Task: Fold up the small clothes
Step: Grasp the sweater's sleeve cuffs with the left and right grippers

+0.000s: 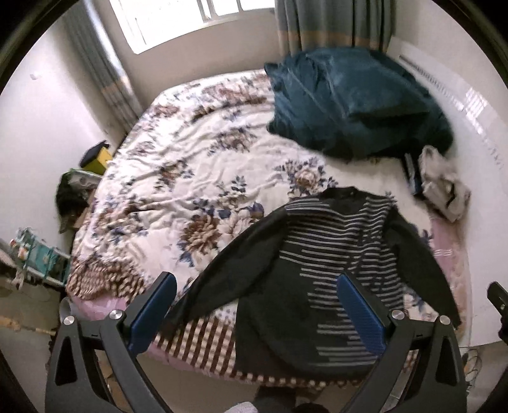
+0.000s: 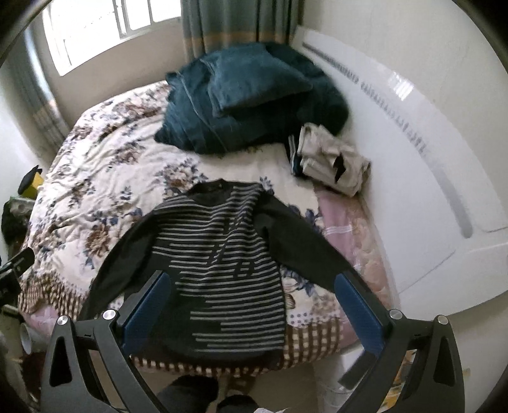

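Right wrist: sweater [image 2: 219, 254] lies lengthwise, collar apparently toward the window.

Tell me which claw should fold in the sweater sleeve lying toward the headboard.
Probably the right claw: it hangs open with that sleeve just beyond its outer finger. The left claw, also open, frames the sweater body and opposite sleeve.

We see a home bedroom: a bed under a cream floral quilt with brown checked border [image 1: 197, 178], a dark teal bundled duvet and pillow [image 2: 254, 95] beside a glossy white curved headboard [image 2: 412, 178], grey-green curtains with tan bands [image 1: 333, 22] flanking a bright barred window [image 1: 190, 16], and household clutter along the wall.
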Demonstrator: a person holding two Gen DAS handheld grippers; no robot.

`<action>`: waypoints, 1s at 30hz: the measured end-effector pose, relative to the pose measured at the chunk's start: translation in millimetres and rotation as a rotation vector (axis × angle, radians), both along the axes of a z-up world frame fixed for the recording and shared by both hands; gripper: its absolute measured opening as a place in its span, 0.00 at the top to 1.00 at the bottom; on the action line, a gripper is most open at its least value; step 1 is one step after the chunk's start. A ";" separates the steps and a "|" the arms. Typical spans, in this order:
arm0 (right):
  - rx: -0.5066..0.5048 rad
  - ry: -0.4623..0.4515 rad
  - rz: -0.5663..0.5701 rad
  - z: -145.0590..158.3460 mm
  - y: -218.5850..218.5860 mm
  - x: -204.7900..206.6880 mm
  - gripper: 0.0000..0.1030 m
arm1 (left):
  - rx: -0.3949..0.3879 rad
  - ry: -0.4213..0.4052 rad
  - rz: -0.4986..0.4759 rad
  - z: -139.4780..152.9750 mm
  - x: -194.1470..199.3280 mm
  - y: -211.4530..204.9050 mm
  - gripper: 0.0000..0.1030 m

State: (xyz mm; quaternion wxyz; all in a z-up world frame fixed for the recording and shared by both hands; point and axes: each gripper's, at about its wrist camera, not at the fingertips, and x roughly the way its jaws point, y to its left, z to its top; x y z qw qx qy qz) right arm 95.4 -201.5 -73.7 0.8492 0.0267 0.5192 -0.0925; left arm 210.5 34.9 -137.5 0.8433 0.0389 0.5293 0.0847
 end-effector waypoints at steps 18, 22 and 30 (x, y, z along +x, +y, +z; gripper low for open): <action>0.063 0.275 -0.169 -353.7 -40.0 284.4 0.00 | -0.074 0.299 -0.252 -349.4 300.4 28.6 0.03; 0.037 0.286 -0.139 -402.0 -55.2 343.1 0.00 | -0.099 0.329 -0.404 -391.3 331.9 -3.9 0.03; -0.040 0.343 0.129 -481.1 -54.6 445.7 0.00 | -0.140 0.291 -0.596 -403.7 310.0 -30.4 0.78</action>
